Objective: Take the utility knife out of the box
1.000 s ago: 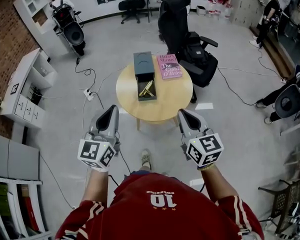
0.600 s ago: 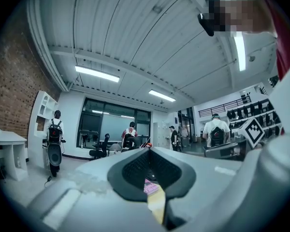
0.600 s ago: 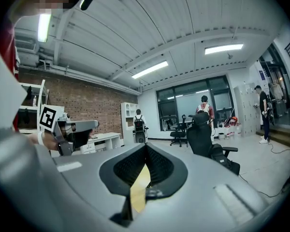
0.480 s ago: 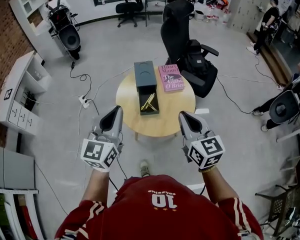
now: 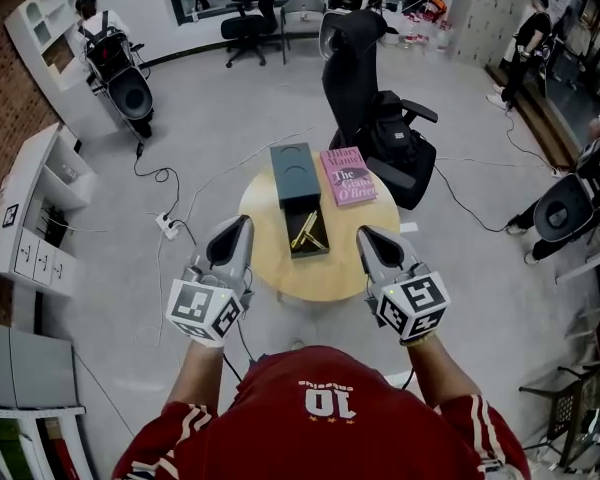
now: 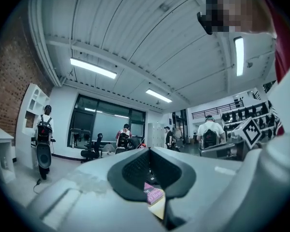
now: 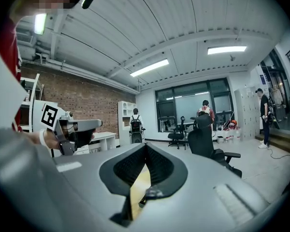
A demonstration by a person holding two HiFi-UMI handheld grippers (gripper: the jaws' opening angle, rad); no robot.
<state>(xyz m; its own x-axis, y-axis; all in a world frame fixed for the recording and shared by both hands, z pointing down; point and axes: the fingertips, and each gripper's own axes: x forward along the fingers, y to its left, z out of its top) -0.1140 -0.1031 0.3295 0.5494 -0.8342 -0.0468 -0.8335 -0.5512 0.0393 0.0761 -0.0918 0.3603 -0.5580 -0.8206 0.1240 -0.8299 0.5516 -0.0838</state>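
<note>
A yellow utility knife (image 5: 305,230) lies in the open tray of a dark box (image 5: 292,173) on the round wooden table (image 5: 270,268). A pink book (image 5: 347,176) lies to the right of the box. My left gripper (image 5: 238,224) is shut and empty, with its tip at the table's near left edge. My right gripper (image 5: 366,234) is shut and empty at the near right edge. In the left gripper view, only a sliver of the book (image 6: 152,193) and table shows between the closed jaws. In the right gripper view, a strip of the table (image 7: 140,182) shows.
A black office chair (image 5: 365,78) with a bag stands right behind the table. Cables and a power strip (image 5: 168,226) lie on the floor at left. White shelves (image 5: 40,198) line the left wall. Other people stand or sit around the room's edges.
The table, box and book have come nearer and lower in the head view as the person walks toward them. Both grippers travel along, shut, in the same pose.
</note>
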